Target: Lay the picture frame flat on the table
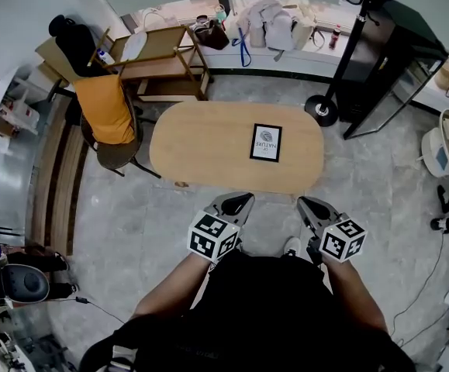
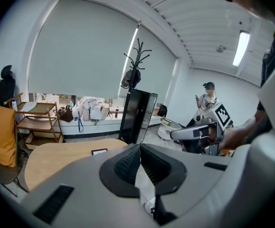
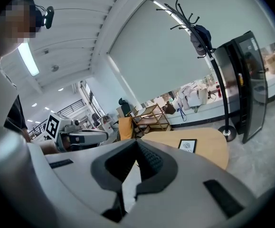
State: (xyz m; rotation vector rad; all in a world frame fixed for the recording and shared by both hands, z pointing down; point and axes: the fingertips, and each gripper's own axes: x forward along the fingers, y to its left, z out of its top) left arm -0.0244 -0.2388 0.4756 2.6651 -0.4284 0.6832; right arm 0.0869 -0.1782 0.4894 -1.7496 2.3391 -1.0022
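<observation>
The black picture frame (image 1: 266,142) with a white print lies flat on the oval wooden table (image 1: 201,149), towards its right half. It also shows small in the left gripper view (image 2: 99,151) and in the right gripper view (image 3: 187,146). My left gripper (image 1: 243,200) and right gripper (image 1: 305,202) are held close to my body, just short of the table's near edge and well apart from the frame. Both are shut with nothing between their jaws; the same shows in the left gripper's (image 2: 138,148) and the right gripper's (image 3: 136,144) own views.
A chair draped with an orange cloth (image 1: 108,111) stands at the table's left end, with a wooden shelf cart (image 1: 162,64) behind it. A coat stand's base (image 1: 321,108) and a black cabinet (image 1: 387,60) are at the far right. A person (image 2: 207,99) stands off to the right.
</observation>
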